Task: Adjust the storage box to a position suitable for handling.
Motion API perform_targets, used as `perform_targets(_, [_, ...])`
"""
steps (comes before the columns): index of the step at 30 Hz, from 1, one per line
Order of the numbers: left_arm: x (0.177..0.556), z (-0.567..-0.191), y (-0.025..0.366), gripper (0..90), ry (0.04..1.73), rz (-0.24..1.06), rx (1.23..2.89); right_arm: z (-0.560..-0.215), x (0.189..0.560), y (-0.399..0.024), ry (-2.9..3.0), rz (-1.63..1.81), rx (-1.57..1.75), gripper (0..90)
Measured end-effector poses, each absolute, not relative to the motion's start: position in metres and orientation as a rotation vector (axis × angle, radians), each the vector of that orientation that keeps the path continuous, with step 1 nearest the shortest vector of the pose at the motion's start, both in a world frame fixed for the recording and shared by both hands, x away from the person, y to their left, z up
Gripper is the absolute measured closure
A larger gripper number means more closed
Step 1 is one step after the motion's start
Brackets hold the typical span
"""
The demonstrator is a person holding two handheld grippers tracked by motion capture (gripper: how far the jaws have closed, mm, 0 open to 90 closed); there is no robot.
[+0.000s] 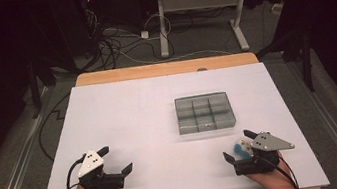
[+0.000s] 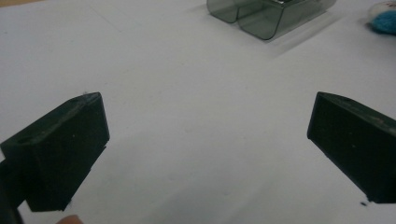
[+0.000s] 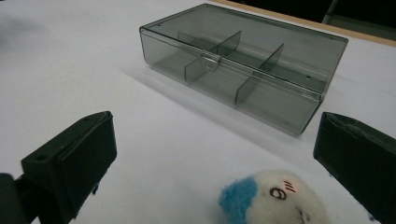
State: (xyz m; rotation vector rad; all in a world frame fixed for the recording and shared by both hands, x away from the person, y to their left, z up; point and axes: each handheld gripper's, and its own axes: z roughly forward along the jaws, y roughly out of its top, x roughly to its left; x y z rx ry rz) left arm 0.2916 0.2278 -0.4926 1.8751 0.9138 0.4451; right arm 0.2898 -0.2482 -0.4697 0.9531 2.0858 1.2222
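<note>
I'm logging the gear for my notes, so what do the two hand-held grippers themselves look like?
Both are black. The left hand-held gripper and the right hand-held gripper each have two blocky black jaws with flat inner faces, a grey three-cornered plate on top dotted with small dark marks, and a black cable trailing back. No sleeves show at the forearms.

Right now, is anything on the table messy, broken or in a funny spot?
Nothing looks broken or spilled. The grey divided box sits flat and closed on the white table, its compartments looking empty. The small white and blue fuzzy toy lies loose between the open jaws of the right gripper. The left gripper is open over bare table.
</note>
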Motion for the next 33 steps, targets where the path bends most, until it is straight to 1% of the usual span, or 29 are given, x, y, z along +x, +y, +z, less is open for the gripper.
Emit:
perform_targets(3, [0.292,-0.493,0.230,0.0,0.920,0.471,1.885,-0.470,0.290,-0.251,2.083,1.216,0.961,0.0])
perform_targets(9, [0.294,-0.494,0.235,0.0,0.923,0.469,1.890,-0.469,0.291,-0.259,2.062,1.218,0.988,0.1])
perform_targets(21, [0.297,-0.496,0.236,0.0,0.945,0.433,1.904,-0.468,0.291,-0.269,2.041,1.214,1.011,0.0])
perform_targets(33, [0.298,-0.496,0.232,0.0,0.921,0.414,1.947,-0.466,0.291,-0.280,2.019,1.199,1.046,0.1])
